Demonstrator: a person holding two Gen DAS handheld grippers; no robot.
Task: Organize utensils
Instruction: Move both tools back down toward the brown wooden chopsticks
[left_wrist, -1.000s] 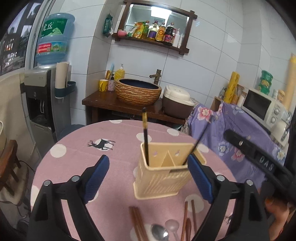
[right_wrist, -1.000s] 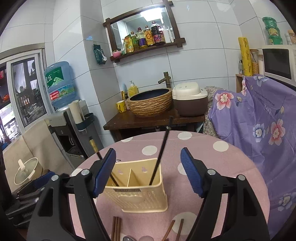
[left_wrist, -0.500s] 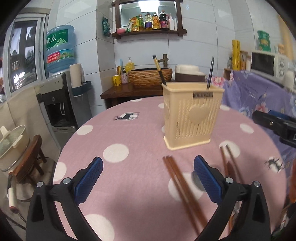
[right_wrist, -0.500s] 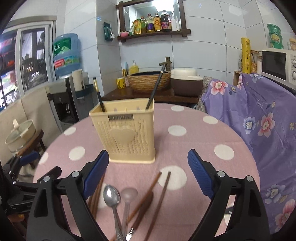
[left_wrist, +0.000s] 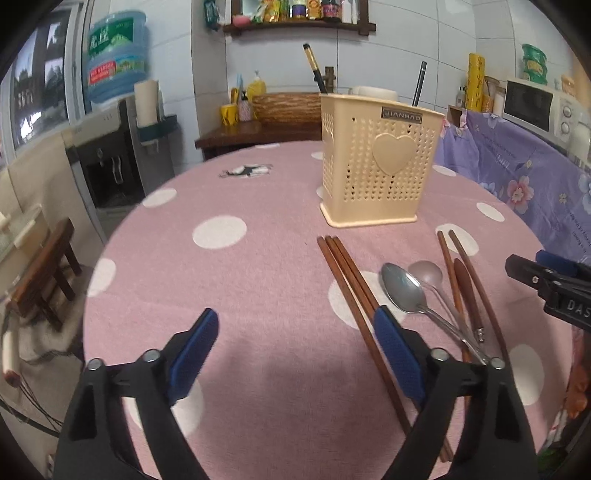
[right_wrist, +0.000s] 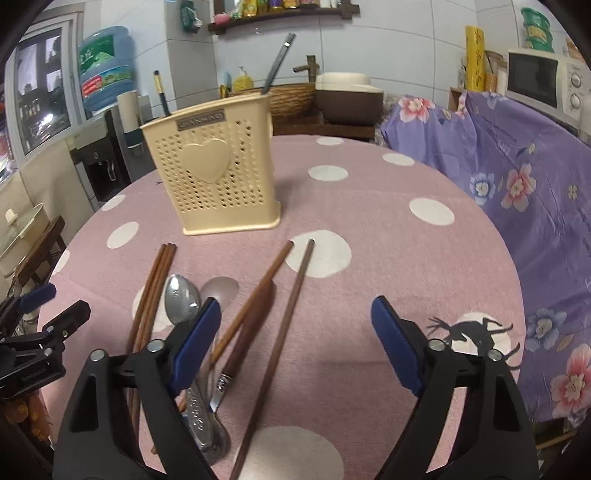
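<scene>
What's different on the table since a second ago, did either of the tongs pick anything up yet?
No pickup yet. Both tongs have come down from above the utensil holder to just over the tablecloth. The left tongs and right tongs have just been closing a little, nothing pinched between them. The brown chopsticks, metal spoon and the two dark sticks in the holder are unmoved.

White tiled wall (left_wrist: 424, 44), wooden shelf (left_wrist: 299, 25), water dispenser (left_wrist: 110, 147), microwave (right_wrist: 543, 79), pink dotted tablecloth (right_wrist: 369, 206)

A blue water bottle (left_wrist: 117, 55) tops the dispenser; a microwave (right_wrist: 543, 79) stands above floral purple cloth (right_wrist: 517, 177).
</scene>
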